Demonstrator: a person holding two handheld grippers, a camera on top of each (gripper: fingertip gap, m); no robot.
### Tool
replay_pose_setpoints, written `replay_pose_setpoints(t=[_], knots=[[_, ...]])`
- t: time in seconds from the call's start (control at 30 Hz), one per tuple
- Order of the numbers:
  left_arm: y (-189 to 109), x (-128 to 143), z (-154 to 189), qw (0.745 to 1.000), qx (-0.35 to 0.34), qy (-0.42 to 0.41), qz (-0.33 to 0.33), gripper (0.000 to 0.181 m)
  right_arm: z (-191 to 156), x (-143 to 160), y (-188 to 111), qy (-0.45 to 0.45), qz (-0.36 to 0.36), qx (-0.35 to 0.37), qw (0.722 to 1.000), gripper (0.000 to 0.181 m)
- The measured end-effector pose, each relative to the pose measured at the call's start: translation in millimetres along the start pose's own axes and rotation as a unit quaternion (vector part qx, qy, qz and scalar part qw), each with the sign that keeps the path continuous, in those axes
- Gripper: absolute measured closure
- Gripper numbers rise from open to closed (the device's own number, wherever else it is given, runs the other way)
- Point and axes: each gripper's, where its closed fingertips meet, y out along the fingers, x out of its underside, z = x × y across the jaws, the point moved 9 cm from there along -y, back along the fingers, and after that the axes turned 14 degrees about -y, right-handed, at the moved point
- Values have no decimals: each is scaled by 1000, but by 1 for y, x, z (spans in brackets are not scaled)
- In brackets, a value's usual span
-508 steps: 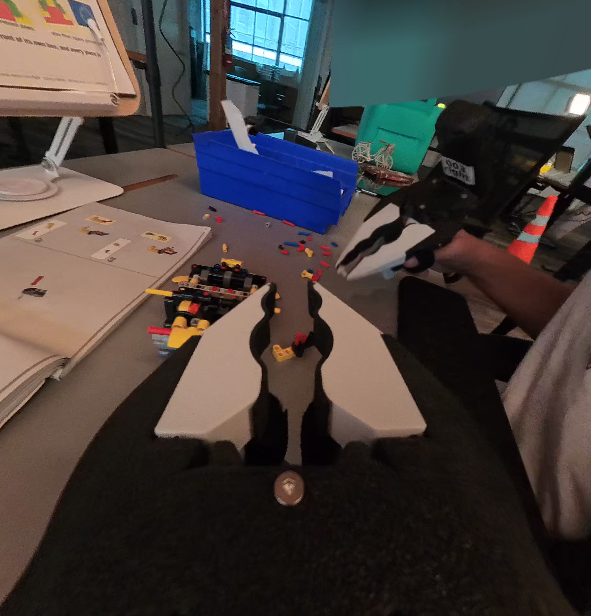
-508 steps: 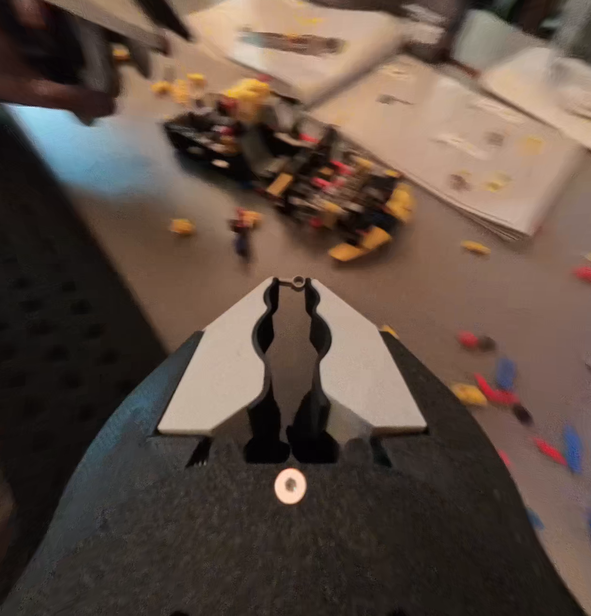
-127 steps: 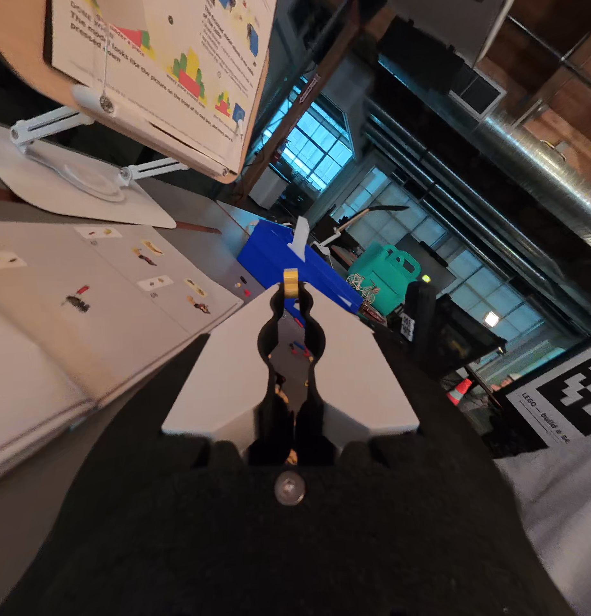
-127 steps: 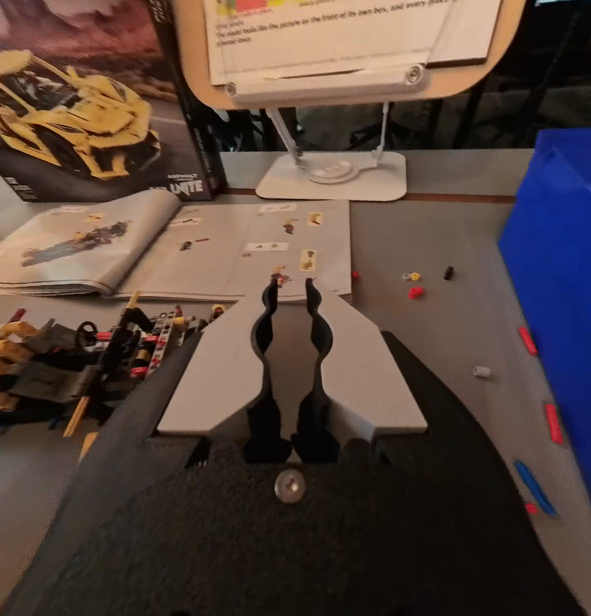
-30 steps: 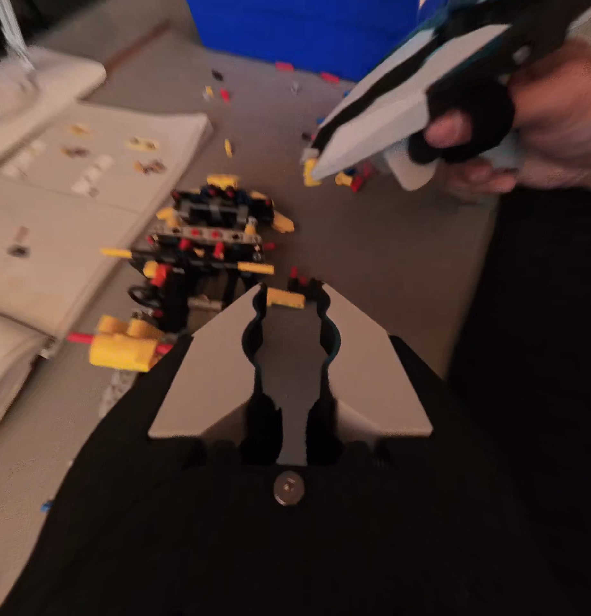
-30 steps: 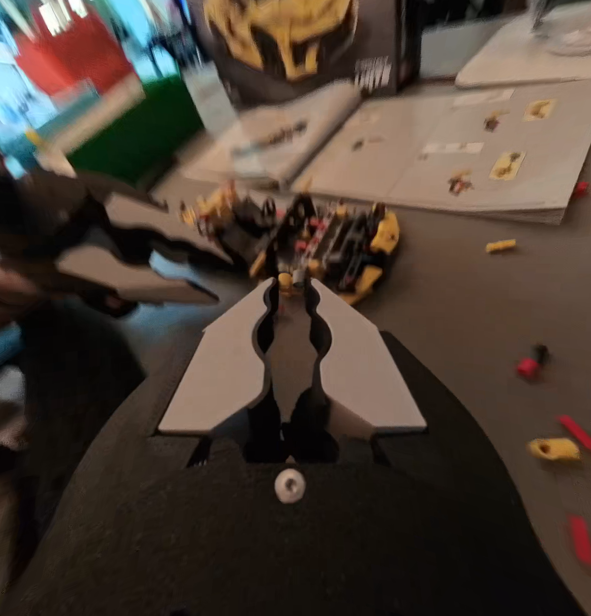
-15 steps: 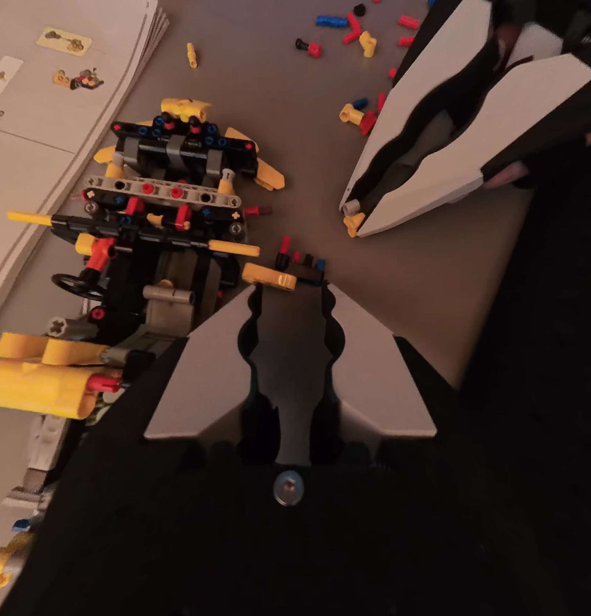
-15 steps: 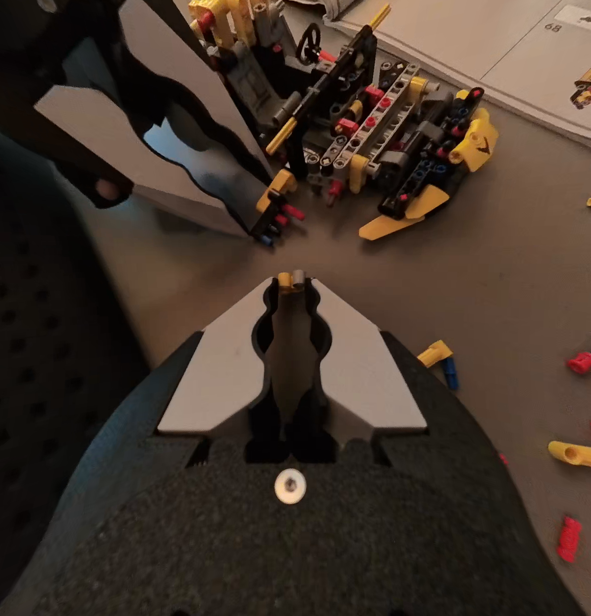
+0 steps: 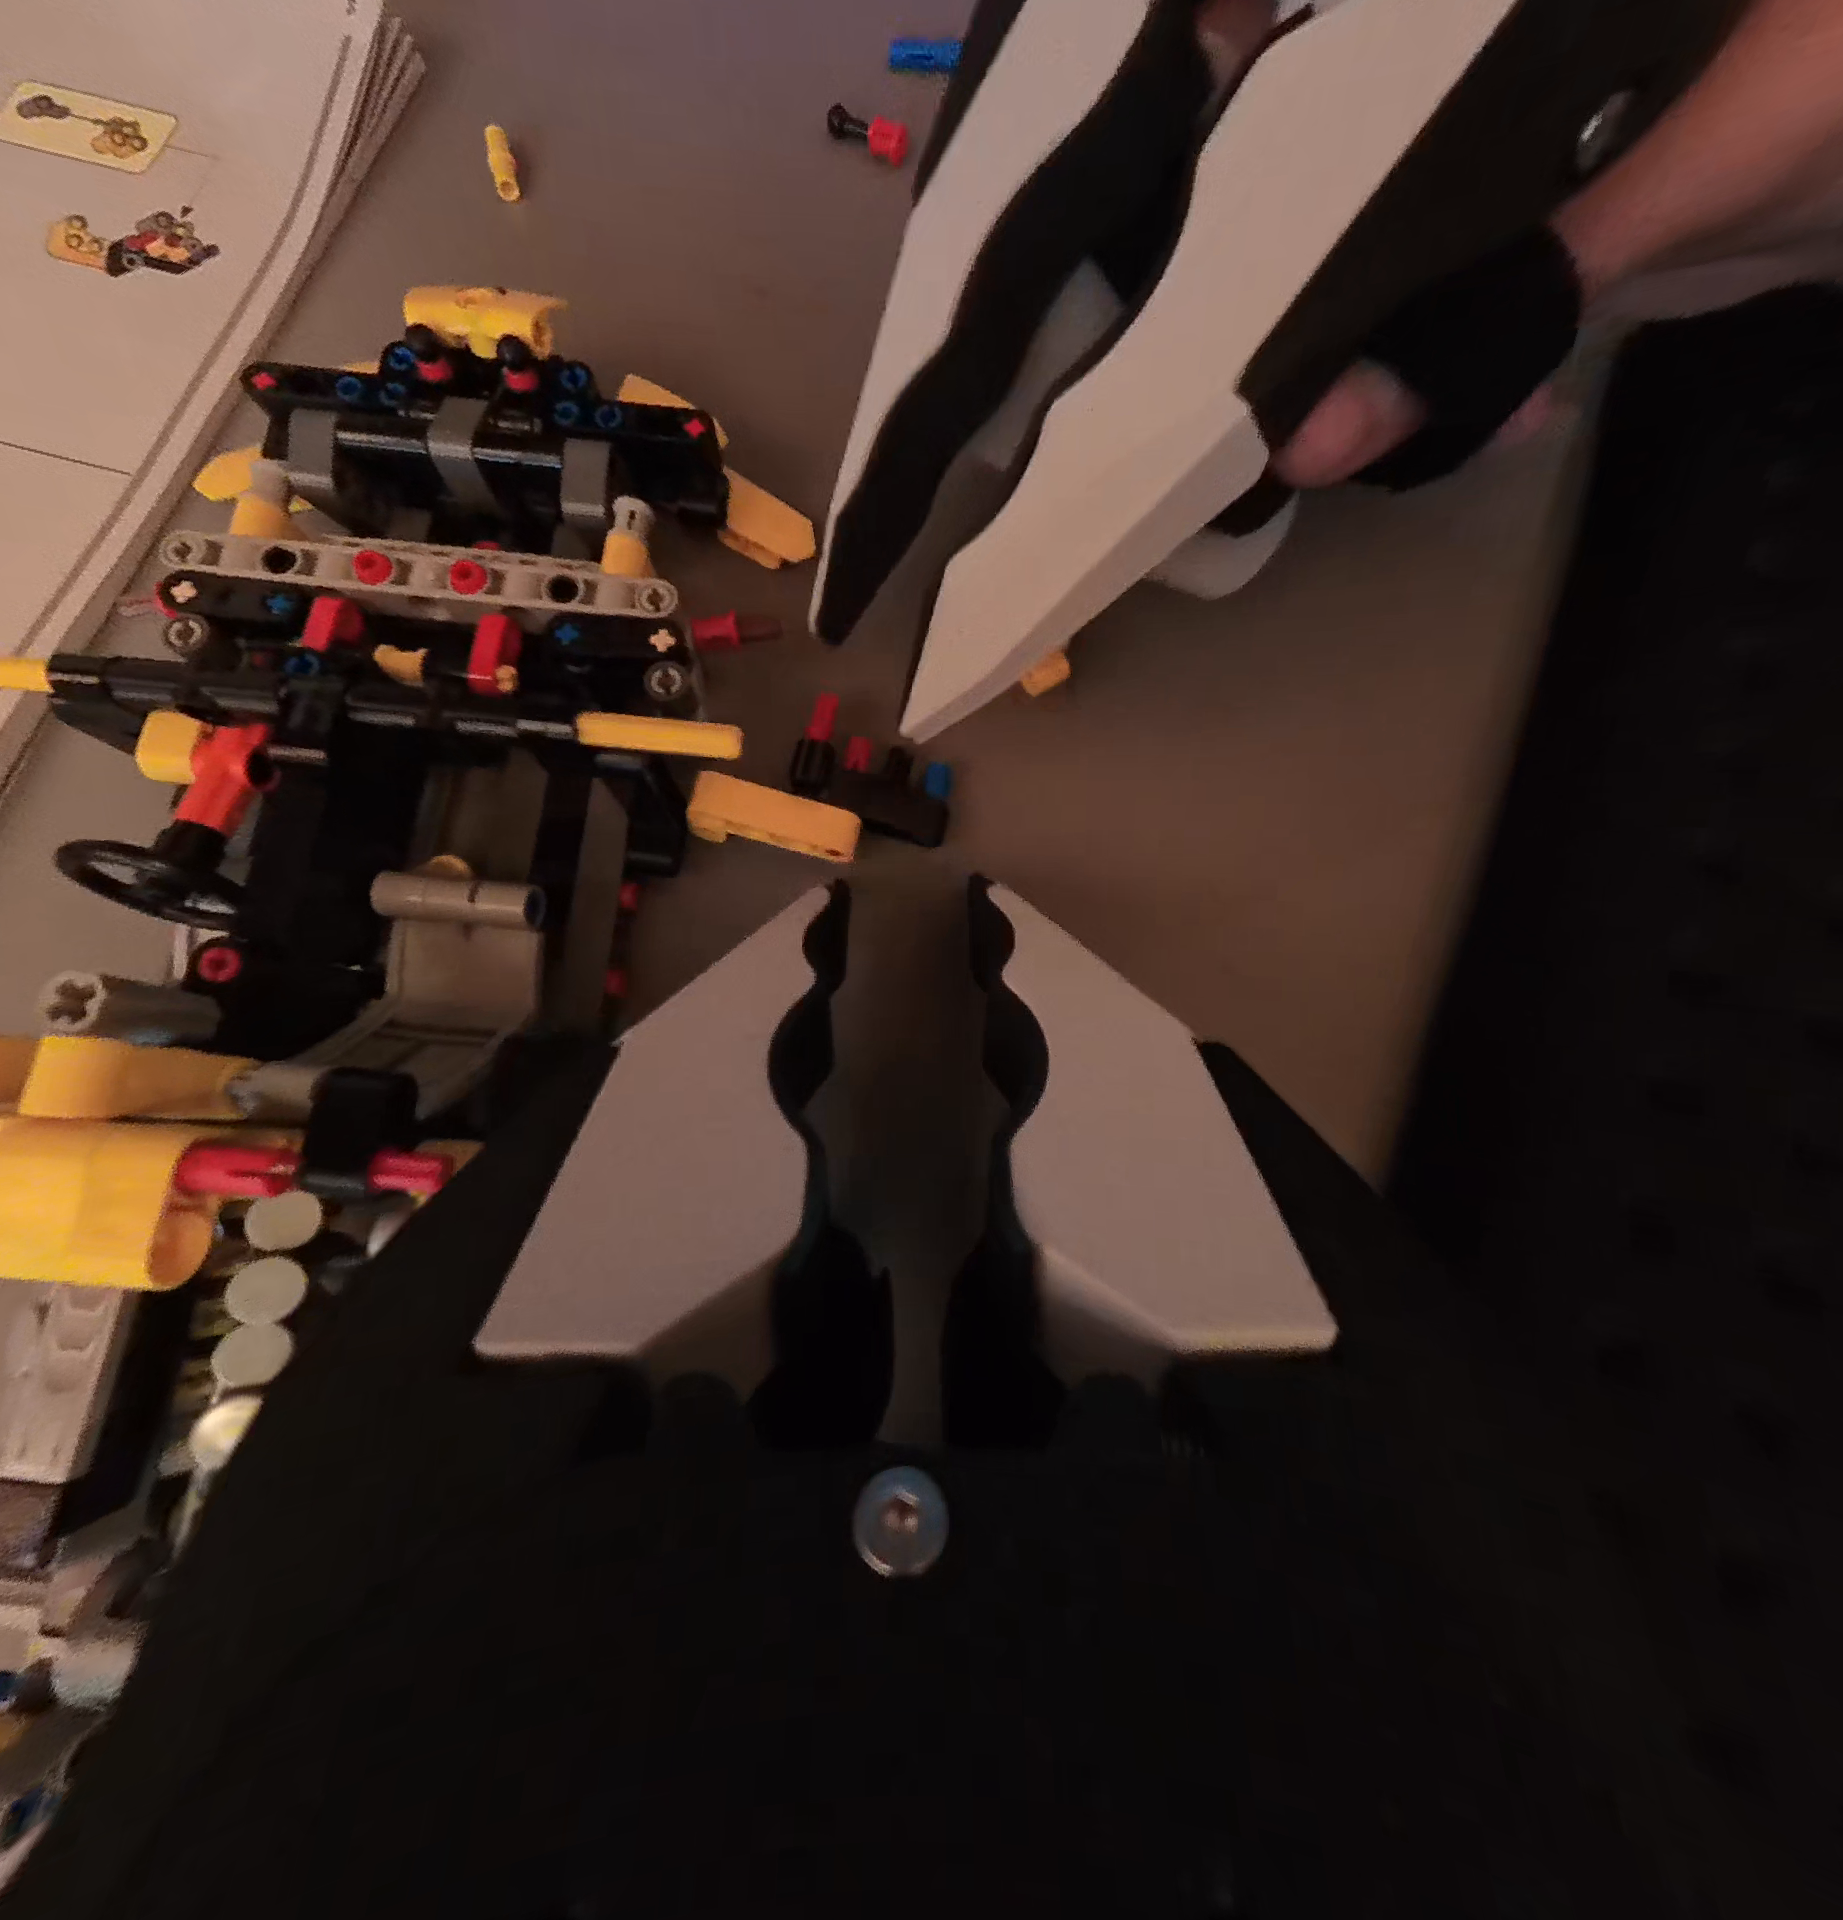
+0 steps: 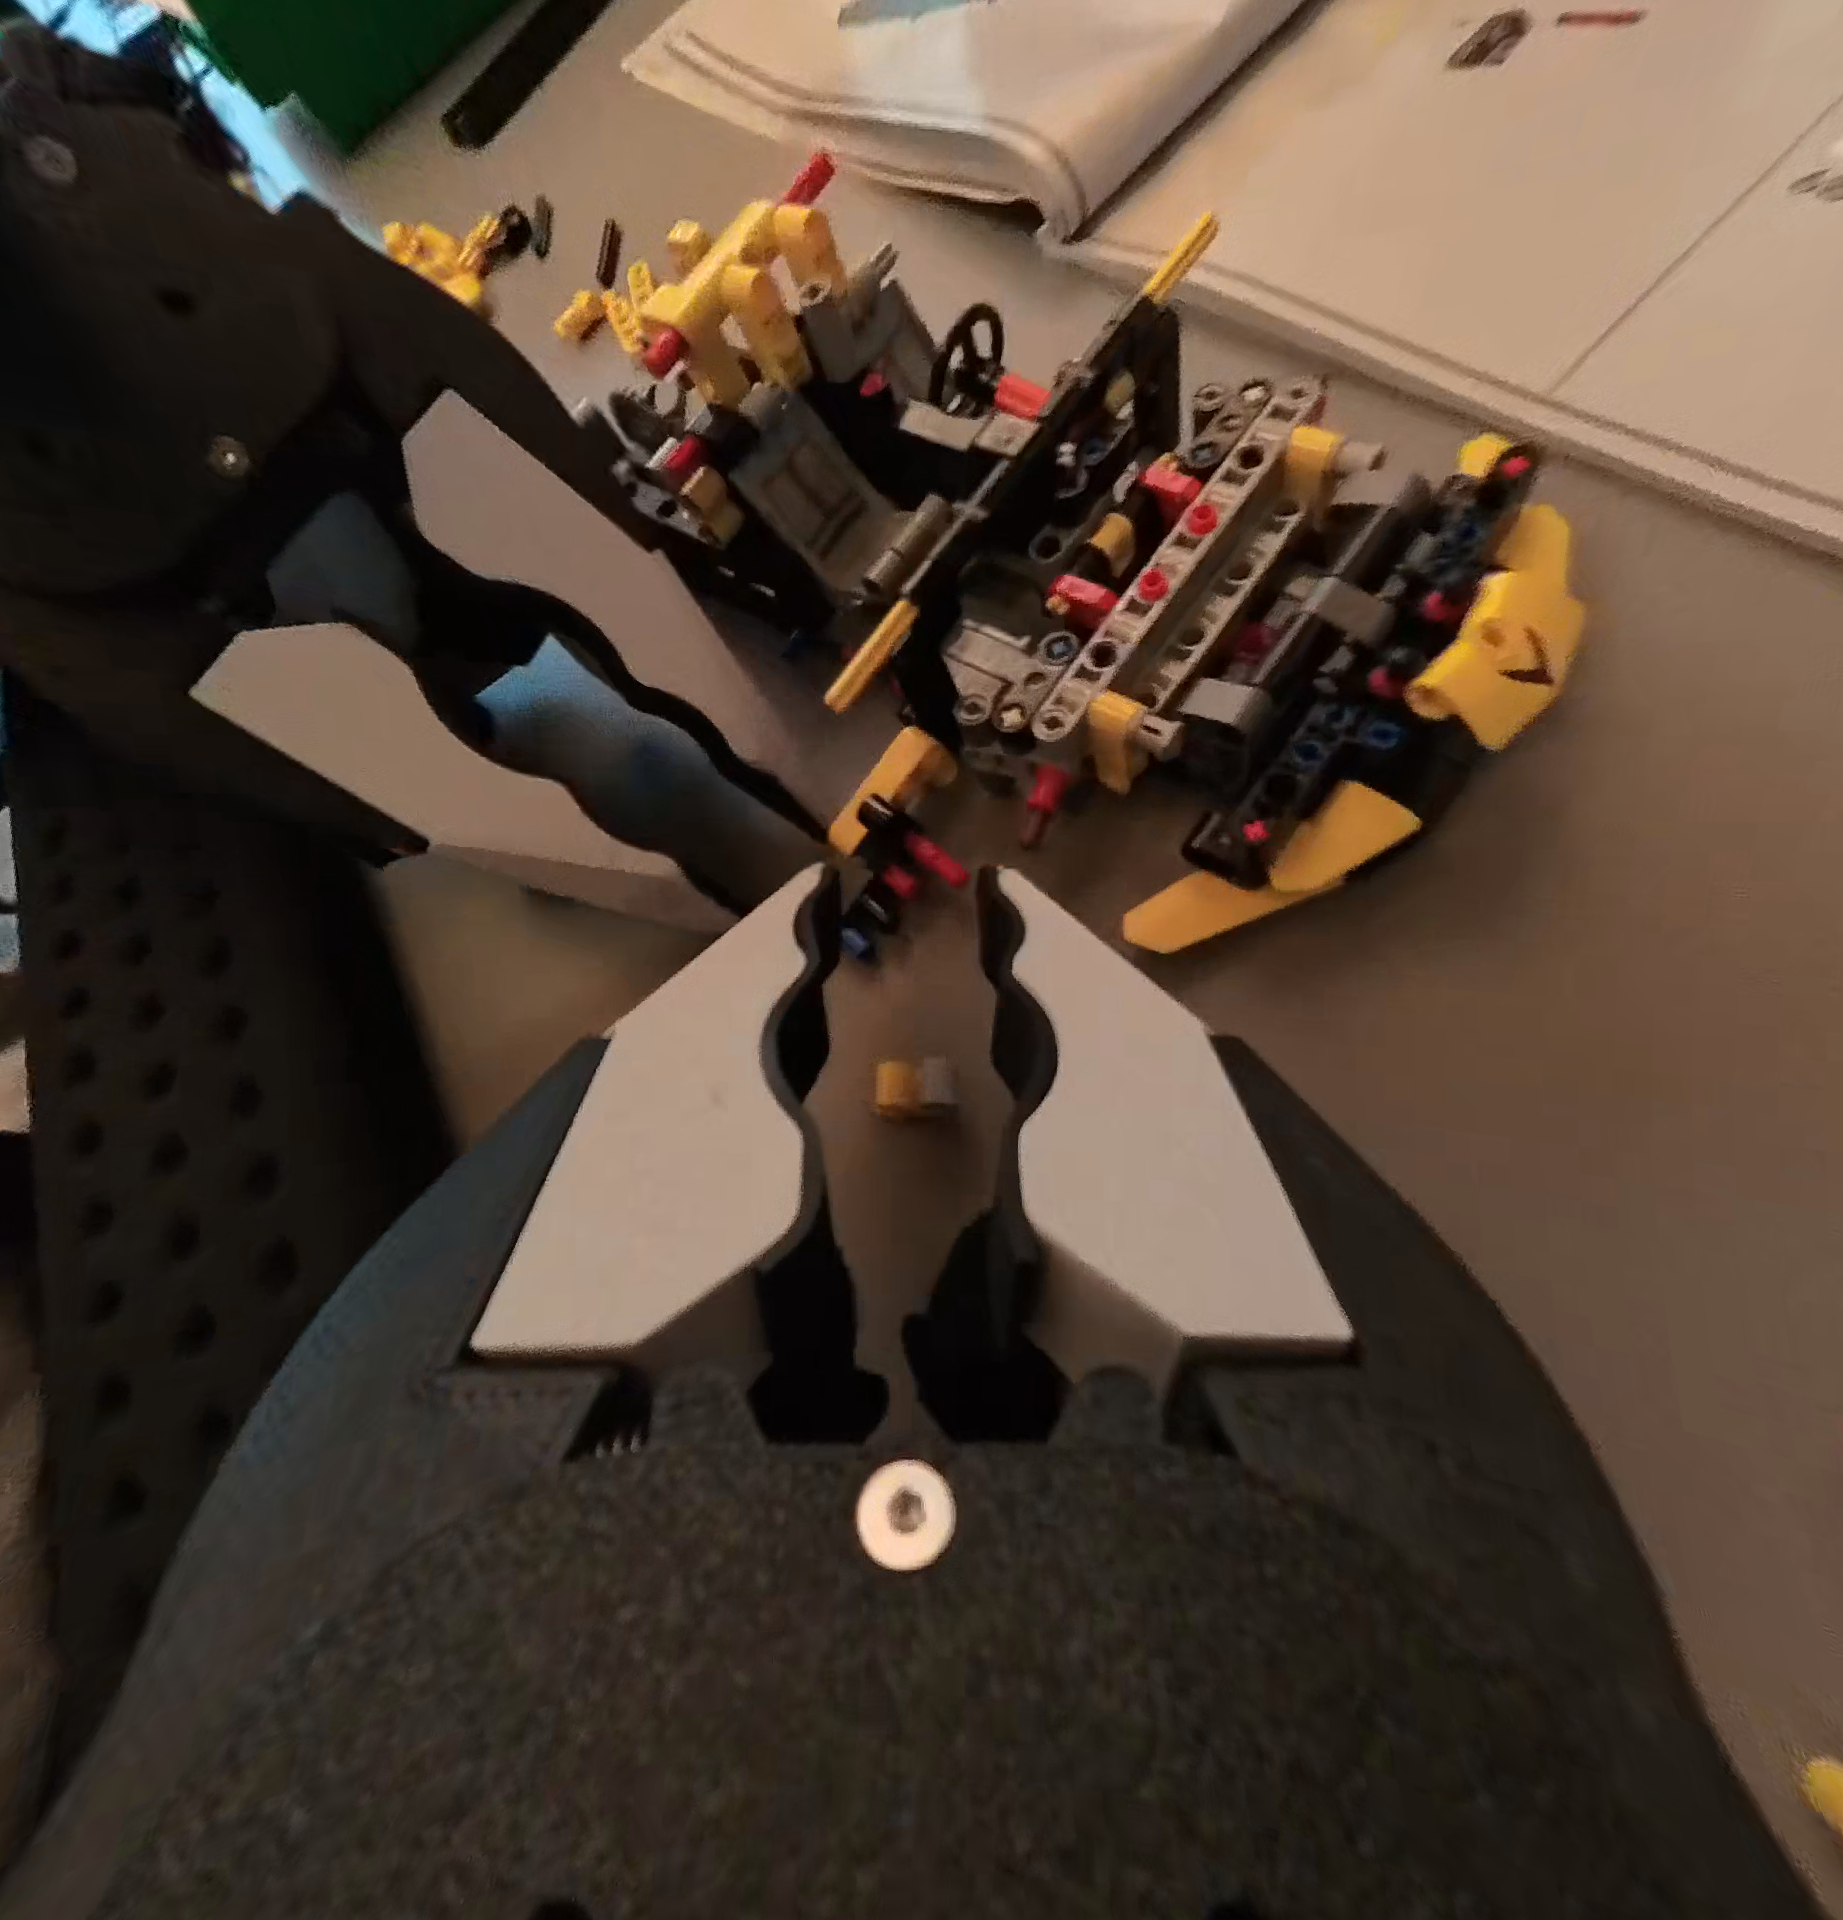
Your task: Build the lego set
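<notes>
A: Half a second earlier the right claw [image 10: 904, 881] pinched a small yellow-and-grey connector [image 10: 914, 1087] at its tips; now that piece lies loose on the grey bench [image 10: 1416, 1091], seen between the parted fingers, and nothing is held.

B: And the left claw [image 9: 904, 885]?

A: It has drawn back a little from the small yellow-and-black sub-assembly [image 9: 860, 800], which earlier sat right at its tips. The fingers stand moderately apart and empty, the sub-assembly lying on the bench just ahead of them.

B: Where is the main model?

A: The partly built yellow, black and grey Technic car chassis [image 9: 418, 665] rests on the bench to the left of that claw, its black steering wheel [image 9: 143, 883] visible. The sub-assembly lies right beside the chassis's near edge; whether it touches cannot be told.

B: What does the right wrist view show?

A: The same sub-assembly, with red and blue pins, just at the right claw's left fingertip [image 10: 808, 904], the left claw coming in from the upper left. An open instruction booklet [image 10: 1468, 208] lies behind the chassis, and loose pins scatter the bench, among them a yellow pin [image 9: 501, 161] near the booklet.
</notes>
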Motion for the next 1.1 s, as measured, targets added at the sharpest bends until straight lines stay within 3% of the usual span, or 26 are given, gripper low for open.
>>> replay_pose_setpoints(t=[0.3, 0.37, 0.5, 0.67, 0.7, 0.77, 0.87, 0.97, 1.1], knots=[[-7, 6, 1, 1000, 6, 8, -8, 157, -17, -5, 21, -59, -52, -3, 997, 162], [-7, 7, 1, 1000, 12, 8, -10, 157, -17, -8, 19, -69, -47, 28, 996, 181], [-10, 7, 3, 999, 45, -6, -6, 157, -21, -6, 16, -65, -34, 12, 997, 181], [-19, 1, -5, 999, 37, -18, 14, 157, -26, -3, 5, -79, -13, 36, 996, 181], [-21, 0, -4, 999, 35, -14, 19, 157, -26, -4, 4, -79, -2, 33, 996, 179], [-24, -2, -4, 999, 28, -6, 26, 157, -23, -5, 8, -70, -6, 25, 997, 147], [-27, -2, -2, 999, 42, 8, 27, 157, -20, -5, 18, -72, -23, 17, 997, 144], [-34, 0, -2, 995, 73, 61, 0, 157, -23, -6, 23, -88, -38, 23, 995, 154], [-36, -1, -13, 993, 120, 8, -5, 157, -29, -7, 23, -108, -42, 23, 993, 170]])
